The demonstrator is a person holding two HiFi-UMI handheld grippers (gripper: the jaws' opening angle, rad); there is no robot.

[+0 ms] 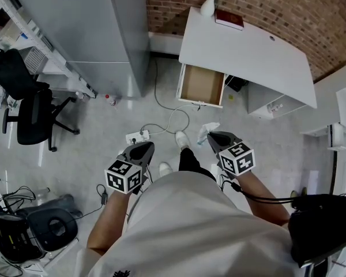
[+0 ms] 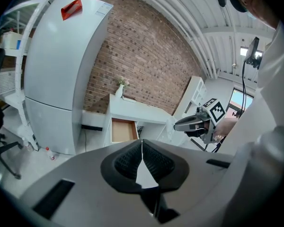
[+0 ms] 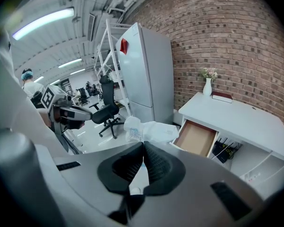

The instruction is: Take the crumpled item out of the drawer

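My right gripper (image 1: 211, 136) is shut on a crumpled white item (image 1: 206, 130), held in the air well short of the desk. In the right gripper view the item (image 3: 149, 130) sticks out past the closed jaws of that gripper (image 3: 143, 152). The wooden drawer (image 1: 202, 85) of the white desk (image 1: 259, 56) stands pulled open, and its bottom shows bare (image 3: 195, 138). My left gripper (image 1: 144, 149) hangs level with the right one, shut with nothing in it (image 2: 142, 148). Across from it, the left gripper view shows the right gripper (image 2: 194, 123).
A tall grey cabinet (image 1: 104, 27) stands left of the desk. A black office chair (image 1: 29, 108) is further left. A power strip (image 1: 137, 136) with its cable and a small bottle (image 1: 111, 100) lie on the floor. A vase (image 1: 207, 4) and a red book (image 1: 229, 19) sit on the desk.
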